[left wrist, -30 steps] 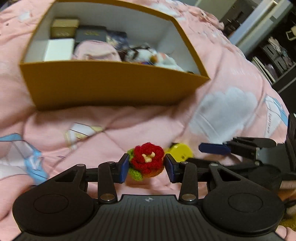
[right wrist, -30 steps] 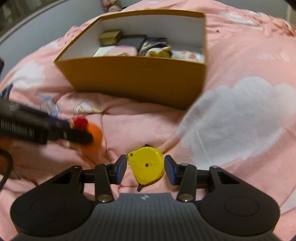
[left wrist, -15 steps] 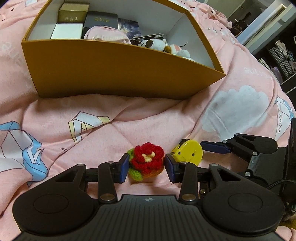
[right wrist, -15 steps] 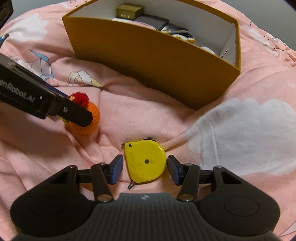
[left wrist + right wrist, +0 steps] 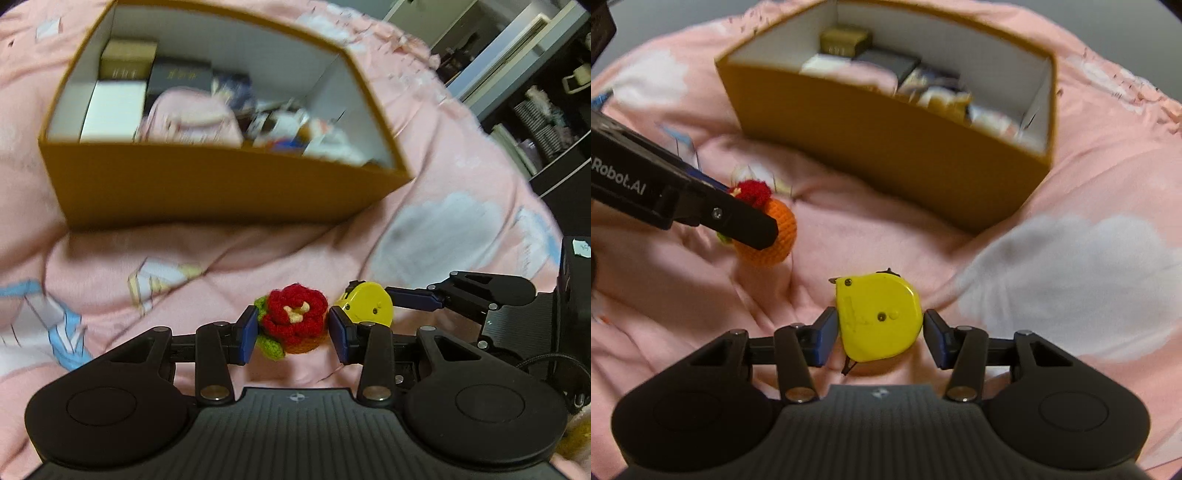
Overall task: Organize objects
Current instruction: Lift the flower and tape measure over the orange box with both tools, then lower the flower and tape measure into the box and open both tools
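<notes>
Pink bedding is carrying a part-filled box (image 5: 221,184). Left tool (image 5: 293,334) is gripping the crochet flower (image 5: 295,317); right tool (image 5: 879,338) is straddling the tape measure (image 5: 879,317), pads apparently not clamping. Both items remain unboxed.

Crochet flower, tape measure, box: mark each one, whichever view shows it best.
crochet flower (image 5: 295,314), left wrist view, on its red petals
tape measure (image 5: 881,321), right wrist view, on its yellow face
box (image 5: 886,147), right wrist view, on its near outer wall
</notes>
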Available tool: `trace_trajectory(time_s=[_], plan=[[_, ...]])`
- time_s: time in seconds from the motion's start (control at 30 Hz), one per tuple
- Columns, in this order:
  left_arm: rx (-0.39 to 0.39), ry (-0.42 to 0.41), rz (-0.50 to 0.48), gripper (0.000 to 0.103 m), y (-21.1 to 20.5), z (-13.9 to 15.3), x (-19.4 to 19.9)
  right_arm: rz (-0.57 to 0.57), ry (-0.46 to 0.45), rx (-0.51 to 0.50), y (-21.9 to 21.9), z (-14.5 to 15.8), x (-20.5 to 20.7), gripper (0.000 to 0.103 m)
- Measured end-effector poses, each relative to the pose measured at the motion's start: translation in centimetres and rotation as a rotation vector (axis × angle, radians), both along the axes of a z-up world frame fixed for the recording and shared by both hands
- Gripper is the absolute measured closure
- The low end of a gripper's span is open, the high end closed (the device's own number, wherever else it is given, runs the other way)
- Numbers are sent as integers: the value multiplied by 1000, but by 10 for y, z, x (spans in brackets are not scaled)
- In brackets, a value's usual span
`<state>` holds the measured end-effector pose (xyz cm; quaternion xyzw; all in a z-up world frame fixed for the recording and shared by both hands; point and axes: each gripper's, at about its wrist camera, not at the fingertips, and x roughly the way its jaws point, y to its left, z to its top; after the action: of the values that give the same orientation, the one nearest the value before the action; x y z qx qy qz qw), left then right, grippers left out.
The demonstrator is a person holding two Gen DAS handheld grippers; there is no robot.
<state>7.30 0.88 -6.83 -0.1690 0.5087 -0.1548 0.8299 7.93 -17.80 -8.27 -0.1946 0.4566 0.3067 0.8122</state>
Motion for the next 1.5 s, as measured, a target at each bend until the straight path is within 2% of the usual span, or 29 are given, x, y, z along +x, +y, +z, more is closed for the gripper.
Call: trace_trajectory(time_s=[0.1, 0.33, 0.53, 0.7, 0.77, 0.97, 1.23, 1.5], plan=[[-20, -46, -3, 57, 4, 21, 5, 9, -31, 57, -7, 28, 5, 51], [21, -160, 11, 57, 9, 70, 39, 67, -150, 123, -5, 86, 36, 51], [45, -198, 26, 57, 16, 86, 90, 157, -261, 56, 20, 103, 83, 51], [41, -167, 11, 57, 21, 72, 134, 263, -315, -49, 44, 89, 126, 51], [62, -157, 11, 57, 20, 66, 151, 302, -309, -96, 53, 80, 146, 51], [44, -110, 18, 57, 22, 44, 191, 432, -287, -243, 80, 52, 191, 51], [5, -39, 62, 57, 29, 16, 224, 550, -180, -382, 101, 17, 226, 51], [-32, -16, 58, 57, 28, 4, 238, 601, -117, -443, 104, -1, 237, 51]])
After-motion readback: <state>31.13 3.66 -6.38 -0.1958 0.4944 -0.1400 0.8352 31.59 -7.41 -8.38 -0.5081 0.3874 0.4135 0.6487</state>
